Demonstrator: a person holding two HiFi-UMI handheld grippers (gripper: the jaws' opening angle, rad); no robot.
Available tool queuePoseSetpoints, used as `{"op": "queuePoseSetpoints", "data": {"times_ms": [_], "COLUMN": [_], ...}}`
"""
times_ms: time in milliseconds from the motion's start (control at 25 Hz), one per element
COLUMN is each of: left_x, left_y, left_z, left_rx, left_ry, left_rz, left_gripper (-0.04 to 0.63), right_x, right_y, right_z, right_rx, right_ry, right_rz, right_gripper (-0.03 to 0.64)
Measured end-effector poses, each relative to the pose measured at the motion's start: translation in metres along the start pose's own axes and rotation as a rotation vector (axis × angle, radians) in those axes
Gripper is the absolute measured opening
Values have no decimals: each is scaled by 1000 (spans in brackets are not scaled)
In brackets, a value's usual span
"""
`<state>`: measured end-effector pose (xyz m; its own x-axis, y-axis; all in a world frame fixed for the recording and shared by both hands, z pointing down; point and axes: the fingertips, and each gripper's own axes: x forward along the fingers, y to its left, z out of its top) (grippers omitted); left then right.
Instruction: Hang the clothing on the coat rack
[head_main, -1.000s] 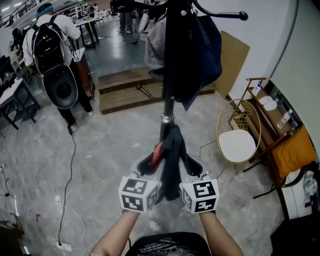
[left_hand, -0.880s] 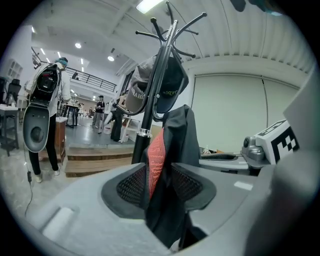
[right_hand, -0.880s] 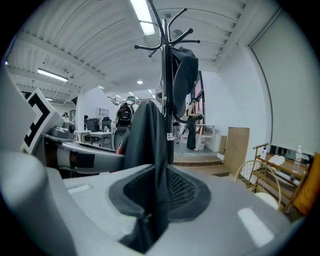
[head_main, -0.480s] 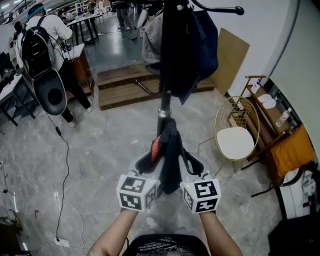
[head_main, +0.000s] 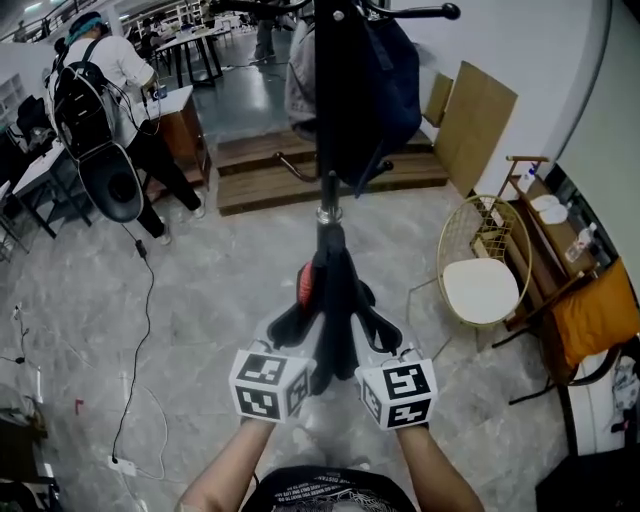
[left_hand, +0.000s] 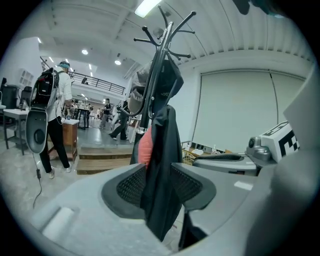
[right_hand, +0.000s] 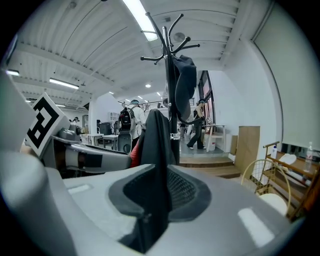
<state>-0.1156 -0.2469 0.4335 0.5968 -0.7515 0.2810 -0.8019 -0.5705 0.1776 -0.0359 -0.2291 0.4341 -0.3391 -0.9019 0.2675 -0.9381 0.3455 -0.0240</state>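
A: How are the grippers held?
B: The left gripper (head_main: 292, 322) and the right gripper (head_main: 378, 325) are held side by side on outstretched forearms. They are pointed slightly downward at the far coat rack (head_main: 329, 205).
A: And the jaws?
B: The dark garment (head_main: 335, 300) is clamped in both pairs. The left jaws have just been eased wider. The garment is held up on the near side of the coat rack.

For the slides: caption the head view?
Dark fabric garment held up before a tall black metal coat rack hung with dark clothes.
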Motion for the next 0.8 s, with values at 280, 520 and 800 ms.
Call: {"op": "queuePoseSetpoints", "data": {"times_ms": [280,520,800], "left_x": [-20,-41,-61], "left_y": [-27,-45,-70], "left_z": [-11,-24,-32], "left_rx": [12,14,27], "left_ry": [-1,1,5], "left_rz": [33,71,100], "left_gripper": [135,135,133], "right_x": [-27,-52,-77], "right_y": [4,13,23], "right_z": [-3,-12,-20], "right_rx": [-6,-12,-15], "right_ry": [-23,-23,-24], "right_rz": [41,76,118], "right_gripper": [61,61,46]}}
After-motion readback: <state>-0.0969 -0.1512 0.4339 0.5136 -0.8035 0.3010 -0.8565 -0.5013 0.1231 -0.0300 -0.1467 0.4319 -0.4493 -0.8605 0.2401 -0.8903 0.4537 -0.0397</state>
